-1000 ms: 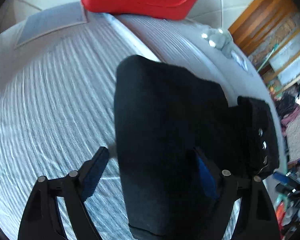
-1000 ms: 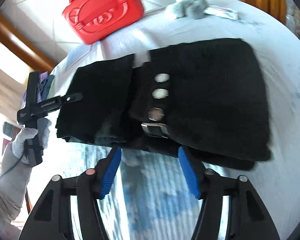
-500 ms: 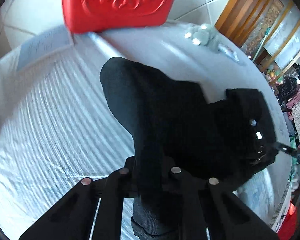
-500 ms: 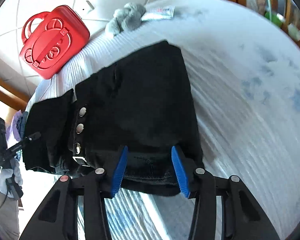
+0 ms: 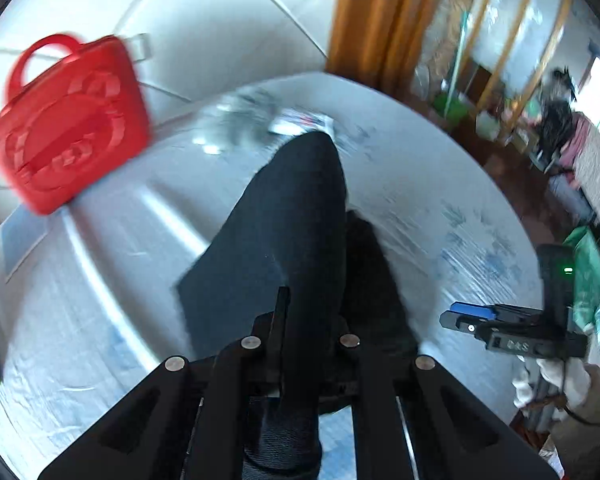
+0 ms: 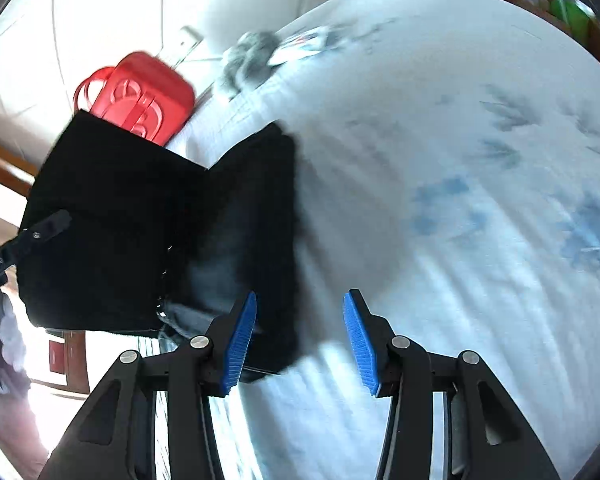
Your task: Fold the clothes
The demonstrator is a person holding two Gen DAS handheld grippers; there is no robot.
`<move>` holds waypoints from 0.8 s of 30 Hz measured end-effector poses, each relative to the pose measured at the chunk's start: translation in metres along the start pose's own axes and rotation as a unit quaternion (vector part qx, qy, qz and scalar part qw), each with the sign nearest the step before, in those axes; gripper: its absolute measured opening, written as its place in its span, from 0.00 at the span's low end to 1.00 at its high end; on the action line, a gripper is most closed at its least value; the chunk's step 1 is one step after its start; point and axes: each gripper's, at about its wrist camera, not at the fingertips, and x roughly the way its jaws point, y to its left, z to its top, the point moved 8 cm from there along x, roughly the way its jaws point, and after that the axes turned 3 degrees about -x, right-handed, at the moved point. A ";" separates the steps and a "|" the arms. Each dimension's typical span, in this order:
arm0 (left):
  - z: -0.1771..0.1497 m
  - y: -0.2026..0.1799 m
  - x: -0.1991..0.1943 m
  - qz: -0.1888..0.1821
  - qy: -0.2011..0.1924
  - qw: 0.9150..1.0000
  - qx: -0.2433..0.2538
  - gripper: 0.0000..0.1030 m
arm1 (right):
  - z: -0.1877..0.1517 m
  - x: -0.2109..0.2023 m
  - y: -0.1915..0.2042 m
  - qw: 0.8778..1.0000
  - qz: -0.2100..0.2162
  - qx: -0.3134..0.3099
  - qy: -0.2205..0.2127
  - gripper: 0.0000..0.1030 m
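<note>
White bedsheet (image 6: pixel 440 128): left gripper (image 5: pixel 304 344) clamps black garment (image 5: pixel 295 216); right gripper (image 6: pixel 300 336) jaws apart.

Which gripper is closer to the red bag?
Left. The left gripper, shut on the black garment, holds it lifted toward the red bag. The right gripper is open near the bed's front edge, farther away.

A big bed (image 6: pixel 460 200) with a white and blue sheet held the things. A black piece of clothing (image 6: pixel 255 216) lay on it. At the far edge sat a red bag (image 5: pixel 67 128) and a fuzzy gray thing (image 6: pixel 247 60).
</note>
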 end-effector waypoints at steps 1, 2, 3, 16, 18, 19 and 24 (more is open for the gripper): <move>-0.002 -0.015 0.015 0.008 0.013 1.000 0.009 0.20 | -0.001 -0.004 -0.011 1.000 -0.001 0.004 0.001 0.45; -0.004 -0.028 0.028 0.012 0.022 1.000 0.018 0.40 | -0.003 -0.006 -0.017 1.000 -0.001 0.007 0.004 0.45; -0.005 -0.040 0.040 0.014 0.030 0.999 0.027 0.54 | -0.004 -0.007 -0.023 1.000 -0.001 0.010 0.007 0.45; -0.014 0.057 -0.014 -0.005 -0.012 0.998 -0.058 0.82 | 0.012 -0.004 -0.005 0.997 0.064 -0.012 0.041 0.67; -0.026 0.091 -0.004 -0.017 -0.005 0.996 -0.087 0.82 | 0.017 0.003 0.010 0.997 0.064 -0.027 0.047 0.74; -0.031 0.105 0.002 -0.022 -0.002 0.995 -0.097 0.82 | 0.020 0.008 0.017 0.996 0.064 -0.032 0.049 0.75; -0.050 0.131 0.041 -0.055 0.008 0.993 -0.103 0.82 | 0.030 0.034 0.037 0.996 0.050 -0.047 0.060 0.85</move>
